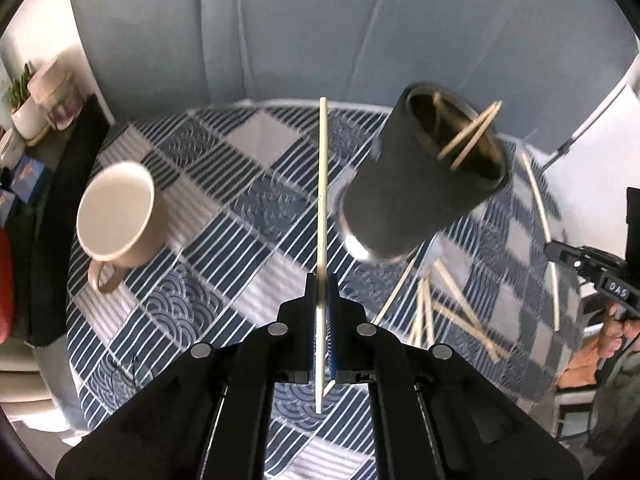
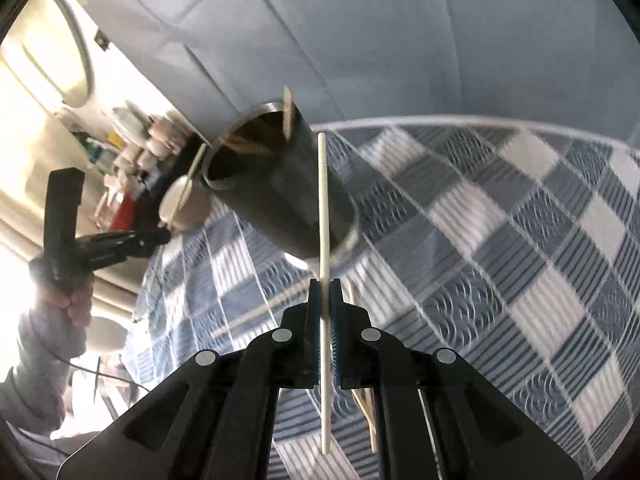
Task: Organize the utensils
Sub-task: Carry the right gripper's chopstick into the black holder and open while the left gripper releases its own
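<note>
— while the left gripper (image 1: pixel 322 292) is above the checked tablecloth (image 1: pixel 208 216), what is between its fingers?
— one wooden chopstick (image 1: pixel 322 184), pinched tight, pointing away from the camera between the beige mug (image 1: pixel 118 216) and the dark cup (image 1: pixel 424 176)

— and the right gripper (image 2: pixel 325 296)?
— its fingers are also pressed on a chopstick, a pale one (image 2: pixel 324 216), in front of the dark cup (image 2: pixel 280 184)

— where are the other chopsticks?
— some stand in the dark cup, leaning on its rim; a loose pile (image 1: pixel 448 312) lies on the cloth near the cup base

— is the mug empty?
— in the left view it looks so
</note>
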A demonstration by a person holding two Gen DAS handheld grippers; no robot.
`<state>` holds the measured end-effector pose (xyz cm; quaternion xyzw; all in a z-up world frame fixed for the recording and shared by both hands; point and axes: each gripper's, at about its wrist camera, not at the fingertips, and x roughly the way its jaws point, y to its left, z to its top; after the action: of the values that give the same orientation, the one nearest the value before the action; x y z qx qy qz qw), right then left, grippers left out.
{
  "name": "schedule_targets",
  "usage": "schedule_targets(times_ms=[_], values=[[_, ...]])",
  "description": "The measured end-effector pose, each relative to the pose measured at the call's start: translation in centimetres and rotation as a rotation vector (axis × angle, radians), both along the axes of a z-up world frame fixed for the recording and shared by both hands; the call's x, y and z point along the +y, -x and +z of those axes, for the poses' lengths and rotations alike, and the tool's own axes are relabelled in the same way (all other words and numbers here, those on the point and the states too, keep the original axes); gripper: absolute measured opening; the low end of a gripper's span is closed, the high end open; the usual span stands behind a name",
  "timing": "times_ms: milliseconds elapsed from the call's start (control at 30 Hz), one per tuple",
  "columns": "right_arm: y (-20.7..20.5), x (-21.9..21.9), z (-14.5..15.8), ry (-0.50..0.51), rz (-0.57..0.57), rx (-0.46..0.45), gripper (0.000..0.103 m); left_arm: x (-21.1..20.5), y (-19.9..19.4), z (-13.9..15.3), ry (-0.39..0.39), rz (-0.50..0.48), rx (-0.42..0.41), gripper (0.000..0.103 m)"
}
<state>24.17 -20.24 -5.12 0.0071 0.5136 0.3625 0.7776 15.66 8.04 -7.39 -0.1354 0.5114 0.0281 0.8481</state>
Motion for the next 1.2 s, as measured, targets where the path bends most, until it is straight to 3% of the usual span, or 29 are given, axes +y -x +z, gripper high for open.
schedule_targets(times_ms=[300,600,800,1000,1200], values=[[-2.1,3.7,4.4,-0.070,0.037,-0.102,0.005,-1.3,-3.3,4.5,-0.046,-0.020,-0.094,0.005],[-4.1,6.5,6.0,-0.113,0.059,-0.147,0.005,-2.4,-6.9,6.4,0.000,-0.057,-0.147,0.005],[-6.0,7.7,6.0,-0.136,0.033,-0.143,0.005,-3.0,-9.1,6.3,0.005,-0.067,-0.177,0.005],[-7.9,9.0,6.3,-0.191,0.015,-0.152,0.005,-3.1,-10.6,5.7,0.067,-0.068,-0.213,0.005],[-9.4,10.0,5.4,-0.213,-0.006,-0.130,0.005,-3.8,-11.6,3.6,0.111,-0.048,-0.171,0.005]])
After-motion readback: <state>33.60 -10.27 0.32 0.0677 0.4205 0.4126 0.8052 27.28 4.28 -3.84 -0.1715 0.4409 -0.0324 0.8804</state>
